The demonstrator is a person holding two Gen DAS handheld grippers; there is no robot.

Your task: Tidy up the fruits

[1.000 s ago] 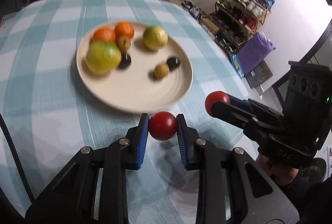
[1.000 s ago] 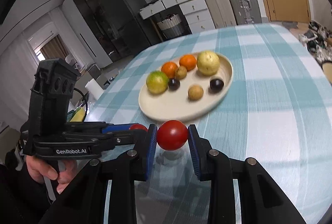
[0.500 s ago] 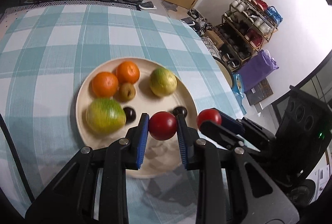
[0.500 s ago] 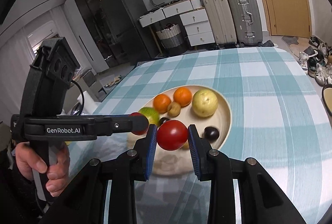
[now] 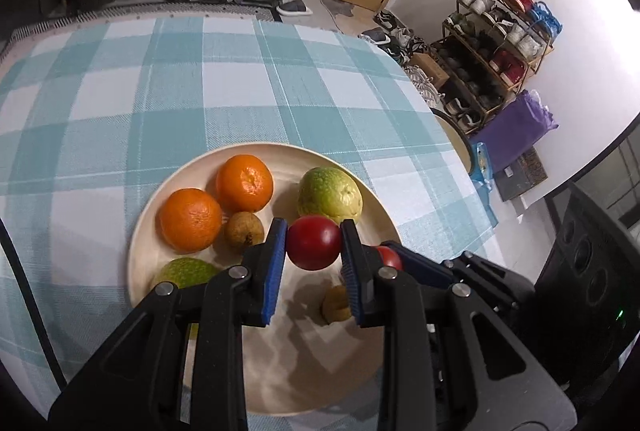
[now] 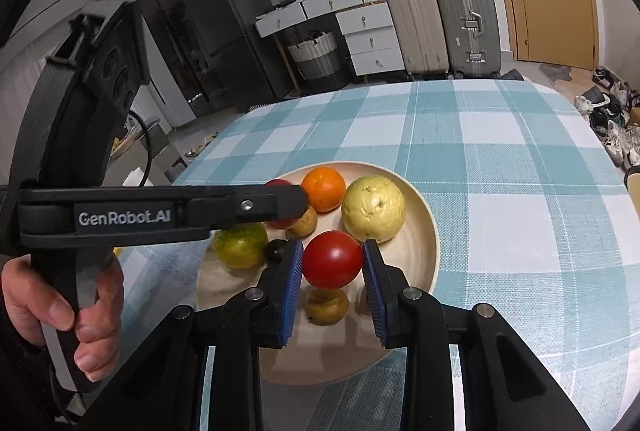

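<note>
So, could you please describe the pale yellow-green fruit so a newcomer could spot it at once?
Find the cream plate on the checked tablecloth. On its far right side sits the fruit, beside an orange. It is the palest, and none is bigger.

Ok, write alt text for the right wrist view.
The right tool grips a red tomato above a cream plate of fruit on a checked tablecloth. The left tool, hand-held, reaches in alongside.

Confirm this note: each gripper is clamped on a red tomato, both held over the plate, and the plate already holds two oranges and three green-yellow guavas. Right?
Not quite. The plate holds two guavas, not three, as the left wrist view shows. The rest stands: the left gripper and right gripper each clamp a red tomato over the plate, beside two oranges.
</note>
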